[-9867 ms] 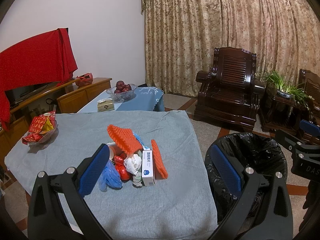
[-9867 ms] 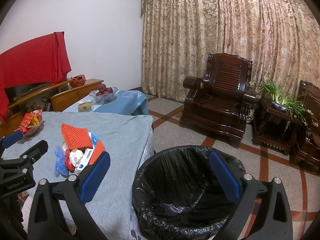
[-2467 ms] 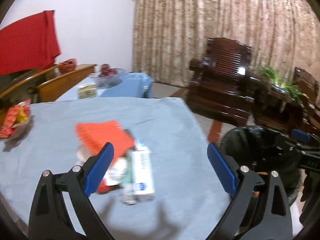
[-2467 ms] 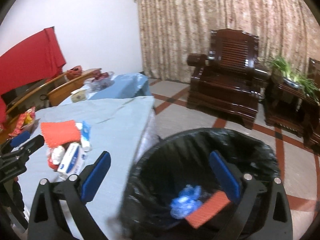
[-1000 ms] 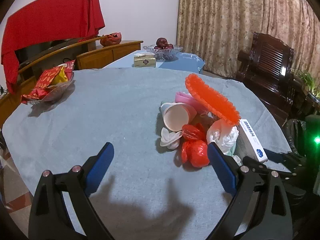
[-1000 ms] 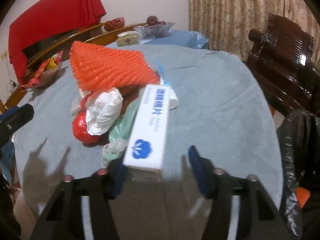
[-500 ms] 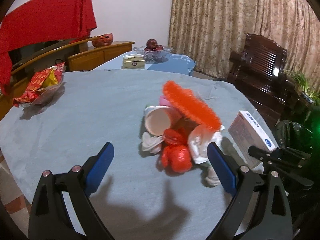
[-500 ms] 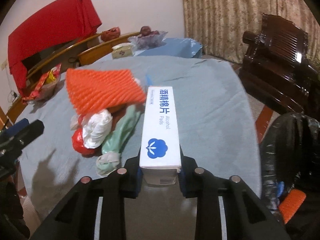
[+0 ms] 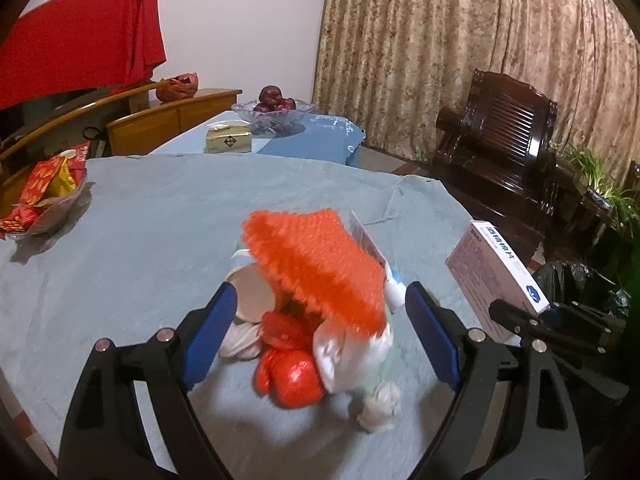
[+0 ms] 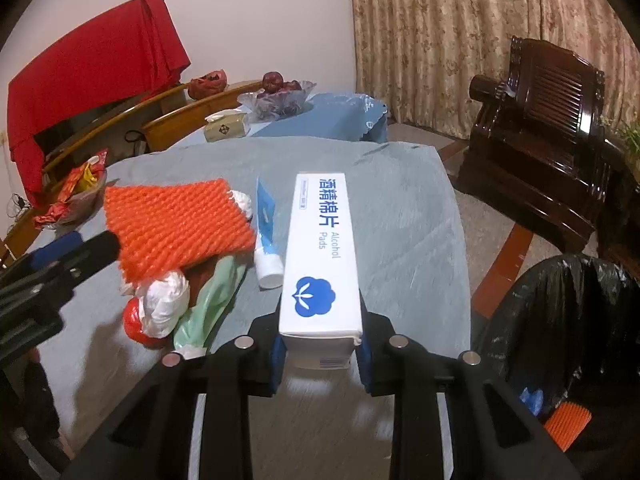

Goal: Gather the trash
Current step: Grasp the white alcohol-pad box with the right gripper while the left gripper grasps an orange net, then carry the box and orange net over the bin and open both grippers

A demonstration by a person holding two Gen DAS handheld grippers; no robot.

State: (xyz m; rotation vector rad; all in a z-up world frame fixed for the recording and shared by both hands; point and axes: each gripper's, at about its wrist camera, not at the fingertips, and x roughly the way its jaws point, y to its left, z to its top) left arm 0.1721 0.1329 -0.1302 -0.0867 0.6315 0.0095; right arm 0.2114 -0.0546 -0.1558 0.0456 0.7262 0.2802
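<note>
My right gripper [image 10: 320, 350] is shut on a white and blue alcohol pads box [image 10: 320, 256] and holds it above the table; the box also shows in the left wrist view [image 9: 496, 276]. My left gripper [image 9: 320, 338] is open, its blue pads on either side of the trash pile. The pile holds an orange foam net [image 9: 316, 268], a paper cup [image 9: 252, 294], red wrappers [image 9: 292, 376], white and green bags [image 10: 200, 300] and a blue tube [image 10: 266, 236]. The black-lined trash bin [image 10: 568, 320] stands on the floor at the right, with a blue glove and an orange net inside.
The table has a grey-blue cloth [image 9: 152, 216]. A snack bowl [image 9: 44, 196] sits at its far left. A lower blue table holds a fruit bowl [image 9: 272, 110] and a tissue box [image 9: 228, 142]. Dark wooden armchairs [image 9: 508, 148] stand to the right.
My right gripper closed on the alcohol pads box and lifted it off the pile. My left gripper moved in closer over the pile, staying open.
</note>
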